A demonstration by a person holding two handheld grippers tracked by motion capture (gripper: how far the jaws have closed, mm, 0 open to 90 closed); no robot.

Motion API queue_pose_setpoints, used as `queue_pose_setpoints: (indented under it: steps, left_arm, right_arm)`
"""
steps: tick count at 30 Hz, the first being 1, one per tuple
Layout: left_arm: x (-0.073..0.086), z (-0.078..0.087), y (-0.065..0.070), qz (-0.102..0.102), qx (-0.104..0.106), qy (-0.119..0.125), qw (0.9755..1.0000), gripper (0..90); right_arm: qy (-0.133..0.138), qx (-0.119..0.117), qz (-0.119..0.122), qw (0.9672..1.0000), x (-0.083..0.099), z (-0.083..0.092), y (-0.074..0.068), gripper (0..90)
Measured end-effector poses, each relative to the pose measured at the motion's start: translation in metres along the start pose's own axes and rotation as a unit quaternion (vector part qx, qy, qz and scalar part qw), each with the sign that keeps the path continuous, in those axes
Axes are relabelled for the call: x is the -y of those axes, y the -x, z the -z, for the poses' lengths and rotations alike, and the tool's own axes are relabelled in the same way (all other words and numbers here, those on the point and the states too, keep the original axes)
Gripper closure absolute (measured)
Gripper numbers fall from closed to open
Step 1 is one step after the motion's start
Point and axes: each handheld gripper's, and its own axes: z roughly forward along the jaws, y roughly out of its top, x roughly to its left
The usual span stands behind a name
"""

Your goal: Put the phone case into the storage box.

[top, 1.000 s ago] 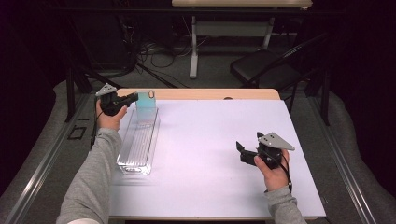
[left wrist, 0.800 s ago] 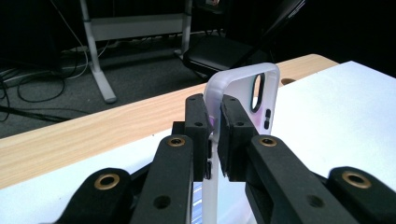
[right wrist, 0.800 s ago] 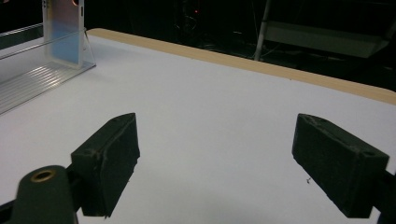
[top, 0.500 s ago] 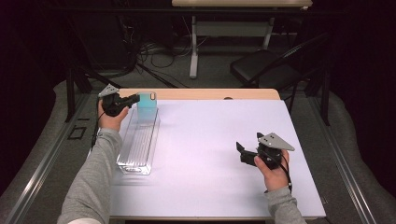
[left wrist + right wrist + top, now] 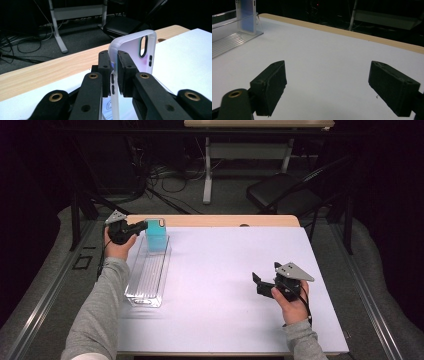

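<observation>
One phone case pinched in the left gripper, one clear tray under it, right gripper idle

From the left: the left gripper sits at the far left corner of the table, hand raised off the surface, forearm in a grey sleeve running up from the bottom edge; its jaws are closed tight on the side edge of a single frosted phone case, which stands upright at the far end of the one long clear tray. The case reads blue from above. Well apart, at the right of the white tabletop, the right gripper is held low, pointing left, jaws spread wide with nothing between them and bare table ahead. A dark chair stands beyond the table
</observation>
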Motion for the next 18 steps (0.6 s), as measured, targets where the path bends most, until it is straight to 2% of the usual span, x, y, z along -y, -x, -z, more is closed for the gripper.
queue_pose_setpoints:
  steps: [8,11,18]
  left_arm:
    - [0.003,0.001,-0.007,0.010,-0.011,-0.004,0.9999,82.4]
    - [0.005,0.001,-0.010,0.019,-0.006,-0.001,0.9998,82.5]
    - [0.006,0.000,-0.010,0.024,-0.004,0.003,0.9997,82.8]
  right_arm:
    - [-0.002,0.000,0.001,1.0000,0.001,-0.001,0.000,14.5]
    - [-0.002,0.000,0.001,1.0000,0.001,-0.001,0.000,14.5]
    - [-0.005,0.001,0.000,1.0000,0.002,-0.002,0.000,14.5]
